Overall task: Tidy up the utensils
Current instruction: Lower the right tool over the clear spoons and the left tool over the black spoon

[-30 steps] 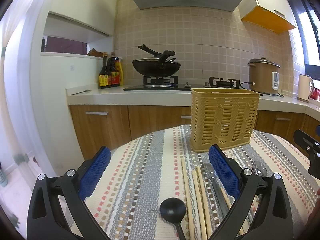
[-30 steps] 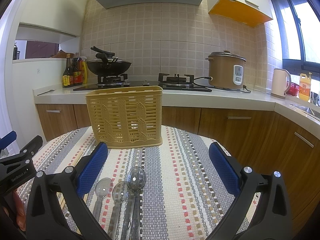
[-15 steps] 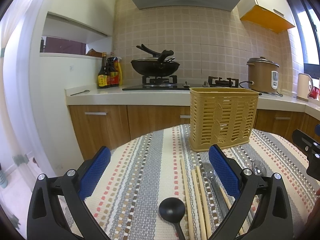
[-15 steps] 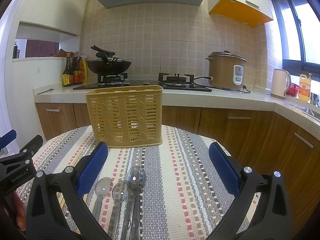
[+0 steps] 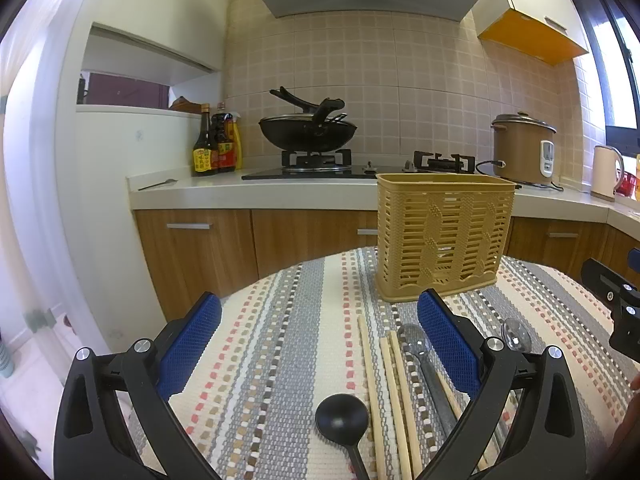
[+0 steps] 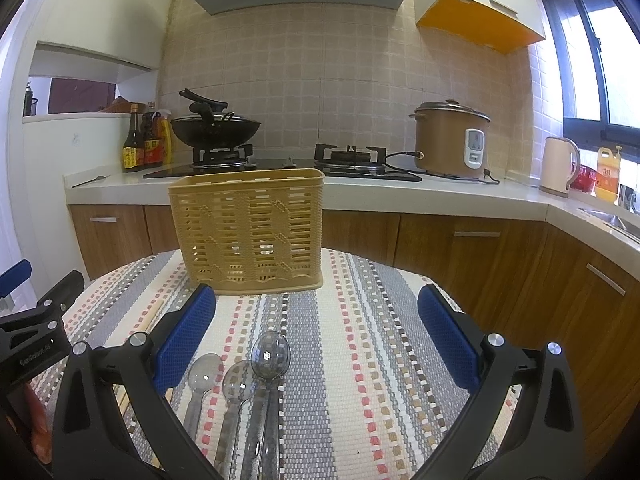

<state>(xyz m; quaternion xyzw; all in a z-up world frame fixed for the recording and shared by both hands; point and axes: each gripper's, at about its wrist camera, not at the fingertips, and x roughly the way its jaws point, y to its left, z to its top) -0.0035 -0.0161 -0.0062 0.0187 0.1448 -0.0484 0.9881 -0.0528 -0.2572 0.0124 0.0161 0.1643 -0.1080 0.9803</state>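
1. Two tools nearest, both spread wide and empty: left tool (image 5: 320,344) above the black ladle (image 5: 341,417) and wooden chopsticks (image 5: 390,392); right tool (image 6: 316,340) above three clear spoons (image 6: 240,380).
2. All utensils lying loose on the striped cloth of the surface (image 6: 360,360), none lifted, none touching the blue pads (image 6: 184,340).
3. Farther back, upright and seemingly empty: yellow slatted basket (image 6: 250,236).
4. Judged step: very start, choosing a first utensil.
5. Likely next: lower over one handle, pinch it, carry it to the basket, drop it in upright.
6. Beyond: kitchen counter, wok (image 5: 307,133), rice cooker (image 6: 450,140).
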